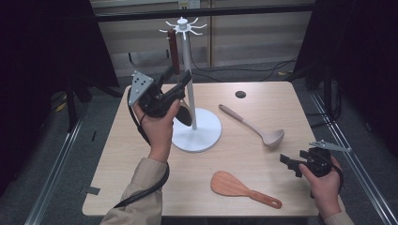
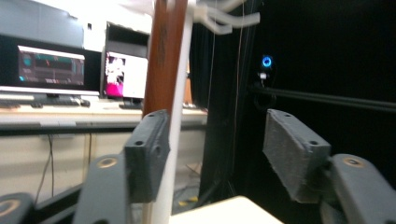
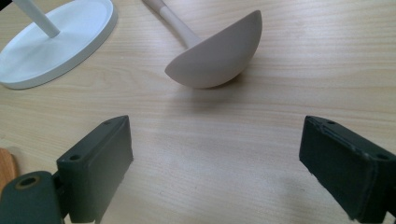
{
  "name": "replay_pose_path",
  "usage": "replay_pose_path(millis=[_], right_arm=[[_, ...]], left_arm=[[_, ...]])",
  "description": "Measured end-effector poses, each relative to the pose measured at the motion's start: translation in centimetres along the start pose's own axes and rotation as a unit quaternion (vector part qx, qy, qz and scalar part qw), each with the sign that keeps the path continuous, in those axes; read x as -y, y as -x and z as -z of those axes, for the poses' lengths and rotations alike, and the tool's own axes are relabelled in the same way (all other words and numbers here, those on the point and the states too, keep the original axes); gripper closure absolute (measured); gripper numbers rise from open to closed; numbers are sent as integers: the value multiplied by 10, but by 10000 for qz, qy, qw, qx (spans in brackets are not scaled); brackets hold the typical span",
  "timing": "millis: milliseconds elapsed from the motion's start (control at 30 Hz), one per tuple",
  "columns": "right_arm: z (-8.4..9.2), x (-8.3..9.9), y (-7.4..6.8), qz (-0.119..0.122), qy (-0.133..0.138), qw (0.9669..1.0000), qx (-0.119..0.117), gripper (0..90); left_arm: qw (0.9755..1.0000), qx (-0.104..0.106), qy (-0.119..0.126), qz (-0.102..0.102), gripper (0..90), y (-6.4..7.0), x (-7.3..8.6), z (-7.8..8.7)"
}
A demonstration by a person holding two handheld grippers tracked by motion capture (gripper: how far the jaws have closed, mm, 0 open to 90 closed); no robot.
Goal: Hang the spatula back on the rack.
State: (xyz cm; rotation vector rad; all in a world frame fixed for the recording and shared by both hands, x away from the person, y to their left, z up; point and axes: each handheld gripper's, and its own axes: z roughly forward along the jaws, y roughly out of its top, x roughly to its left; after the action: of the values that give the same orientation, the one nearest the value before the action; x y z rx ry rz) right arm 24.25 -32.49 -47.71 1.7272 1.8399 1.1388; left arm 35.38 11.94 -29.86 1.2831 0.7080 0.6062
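Left claw (image 2: 212,154) stands wide, nothing clamped: two black blocky pads with a rough, grainy face and screw holes on dark arms. The brown-handled utensil (image 1: 173,49) hangs from a hook of the white rack (image 1: 189,56); its flat, glossy wooden handle runs straight up just behind the claw's left pad in the left gripper view, off to that side of the gap, pad close to it but contact not clear. The rack's round white pole sits right beside the handle, so pole and handle crowd the same side of the claw. From above, the utensil's dark head hangs low by the pole, over the rack's round disc base. Right claw (image 3: 215,154) also wide and empty, held low over the pale wood-grain worktop (image 1: 220,178) at its right edge. Ahead of it lies a beige ladle (image 1: 256,127), smooth matte bowl tipped on its side, long handle pointing back toward the rack base. Near the front edge lies an orange-brown wooden rice paddle (image 1: 241,188), flat rounded blade, slot in the handle end. Small dark hole in the worktop behind the ladle.
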Motion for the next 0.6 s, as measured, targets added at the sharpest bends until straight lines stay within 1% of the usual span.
replay_pose_path(millis=[33,67,100,133,167,200,233,267,300,333,400,433,467,500,533,567,600], right_arm=[[0,0,0,-5,1,10000,-6,90],[0,0,0,-23,2,10000,-18,91],[0,0,0,-23,2,10000,-18,91],[-1,0,0,-17,5,10000,-11,90],[-1,0,0,-17,5,10000,-11,90],[-1,0,0,-6,-1,10000,-7,91],[-1,0,0,-20,2,10000,-12,91],[-1,0,0,-20,2,10000,-12,91],[0,0,0,-6,15,10000,-6,91],[-1,0,0,1,22,10000,-4,91],[-1,0,-1,9,28,10000,-6,90],[-1,-1,-1,18,33,10000,-7,91],[-2,-1,-1,7,25,10000,-11,90],[-2,-1,-1,36,41,10000,5,90],[-2,-1,-1,36,41,10000,5,90],[-2,-2,-2,37,59,10000,11,90],[-3,-3,-2,86,80,9999,30,90]], left_arm=[[10000,0,0,0,378,0,0,0],[10000,30,-76,-49,365,0,4,1],[9999,17,-122,-46,365,0,9,2],[9997,80,-239,-63,340,-1,16,4],[9997,80,-239,-63,331,-1,16,4],[9997,34,-223,-1,331,0,20,5],[9994,92,-343,-45,314,-1,27,8],[9994,92,-343,-45,309,-1,27,8],[9987,119,-474,-153,305,-1,33,11],[9984,120,-533,-176,300,-1,36,12],[9981,136,-581,-180,290,-2,41,14],[9983,112,-561,-74,283,0,45,15],[9975,123,-670,-178,280,-2,46,18],[9975,123,-670,-178,278,-2,46,18],[9976,123,-675,-132,278,-2,50,20],[9974,106,-704,-143,274,-2,53,22],[9968,142,-783,-116,267,-2,58,26]])
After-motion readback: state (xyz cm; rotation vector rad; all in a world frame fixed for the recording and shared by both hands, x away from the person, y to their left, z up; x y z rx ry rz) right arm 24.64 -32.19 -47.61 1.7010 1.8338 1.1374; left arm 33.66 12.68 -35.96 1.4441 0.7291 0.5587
